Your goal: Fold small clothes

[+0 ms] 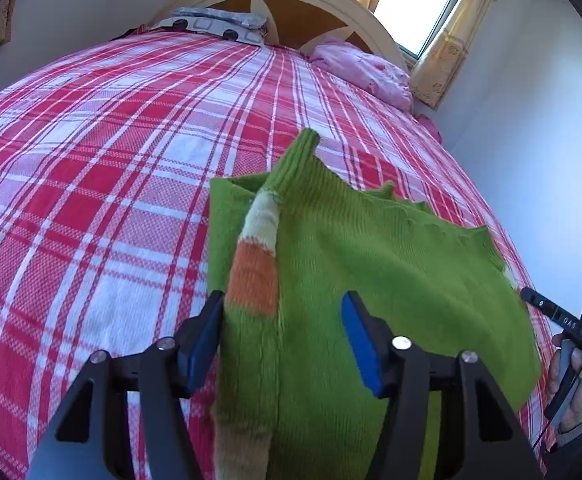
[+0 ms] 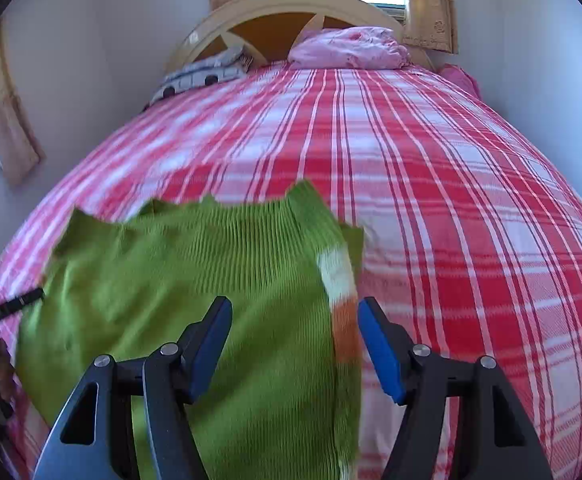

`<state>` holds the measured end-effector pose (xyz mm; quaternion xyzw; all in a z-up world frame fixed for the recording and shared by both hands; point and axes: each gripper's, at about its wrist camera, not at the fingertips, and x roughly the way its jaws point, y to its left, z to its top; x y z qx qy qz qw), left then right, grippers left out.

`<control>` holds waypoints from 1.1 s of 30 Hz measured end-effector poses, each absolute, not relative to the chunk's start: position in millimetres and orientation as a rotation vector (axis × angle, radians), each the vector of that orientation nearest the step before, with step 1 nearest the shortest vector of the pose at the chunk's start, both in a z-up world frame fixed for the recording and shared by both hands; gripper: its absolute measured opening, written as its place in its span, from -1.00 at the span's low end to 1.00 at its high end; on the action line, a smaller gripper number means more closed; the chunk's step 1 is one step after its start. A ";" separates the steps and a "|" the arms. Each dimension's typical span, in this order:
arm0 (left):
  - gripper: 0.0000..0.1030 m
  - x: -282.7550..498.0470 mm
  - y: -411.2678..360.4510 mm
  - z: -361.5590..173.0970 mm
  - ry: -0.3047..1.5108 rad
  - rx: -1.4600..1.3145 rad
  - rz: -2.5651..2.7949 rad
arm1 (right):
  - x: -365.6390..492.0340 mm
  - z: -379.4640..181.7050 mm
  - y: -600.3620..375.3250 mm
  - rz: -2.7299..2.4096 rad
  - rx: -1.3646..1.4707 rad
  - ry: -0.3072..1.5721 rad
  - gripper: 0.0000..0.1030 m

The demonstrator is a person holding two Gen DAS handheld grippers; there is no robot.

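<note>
A small green knitted sweater (image 1: 371, 264) lies on the bed near its front edge, with one sleeve folded over its body; the sleeve has a cream and an orange band (image 1: 253, 276). My left gripper (image 1: 283, 320) is open above the sweater, its blue pads either side of the banded sleeve. In the right wrist view the same sweater (image 2: 195, 280) lies below my right gripper (image 2: 293, 332), which is open over the sweater's right side next to the banded sleeve (image 2: 341, 300). Neither gripper holds cloth.
The bed has a red and white plaid sheet (image 1: 111, 160). A grey patterned pillow (image 1: 215, 26) and a pink bundle (image 1: 365, 70) lie at the curved headboard (image 2: 291, 8). The other hand-held gripper (image 1: 571, 320) shows at the right edge. Walls flank the bed.
</note>
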<state>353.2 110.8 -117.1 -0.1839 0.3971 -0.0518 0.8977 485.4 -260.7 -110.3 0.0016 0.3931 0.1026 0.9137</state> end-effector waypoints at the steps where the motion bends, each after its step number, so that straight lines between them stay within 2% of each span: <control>1: -0.11 350.6 110.5 -116.8 0.824 -0.373 -0.109 | 481.3 -114.3 -262.0 0.198 -0.012 0.821 0.28; 2: -0.17 346.7 111.0 -116.1 0.825 -0.366 -0.108 | 476.4 -117.8 -264.9 0.177 -0.026 0.826 0.28; 10: -0.17 314.1 118.9 -111.6 0.798 -0.421 -0.150 | 433.5 -127.4 -292.1 0.177 0.049 0.852 0.28; 12: -0.17 306.8 119.5 -112.2 0.789 -0.429 -0.151 | 425.4 -128.9 -292.7 0.196 0.061 0.858 0.16; 14: -0.17 300.9 120.1 -114.1 0.782 -0.446 -0.174 | 421.2 -130.9 -294.9 0.220 0.086 0.868 -0.22; 20: -0.17 294.2 125.3 -123.8 0.800 -0.479 -0.180 | 415.0 -135.7 -297.9 0.244 0.139 0.884 -0.25; 21: -0.27 292.7 125.7 -123.6 0.796 -0.475 -0.174 | 412.4 -136.2 -297.6 0.249 0.143 0.884 -0.25; 22: -0.60 291.2 125.1 -122.4 0.785 -0.462 -0.174 | 410.4 -136.0 -297.1 0.252 0.140 0.881 -0.30; 24: -0.65 290.1 124.1 -120.5 0.781 -0.446 -0.179 | 405.9 -134.6 -296.1 0.258 0.127 0.864 -0.37; 26: -0.80 287.9 122.8 -118.6 0.769 -0.445 -0.205 | 404.8 -132.2 -296.7 0.258 0.127 0.852 -0.56; 27: -0.80 287.7 120.8 -117.3 0.767 -0.429 -0.211 | 407.0 -132.0 -296.2 0.262 0.122 0.855 -0.61; 29: -0.90 286.3 118.2 -114.1 0.757 -0.410 -0.214 | 408.6 -131.4 -296.0 0.263 0.120 0.848 -0.88; 33: -0.90 275.6 129.5 -105.7 0.732 -0.525 -0.281 | 396.2 -119.1 -298.2 0.275 0.122 0.801 -0.89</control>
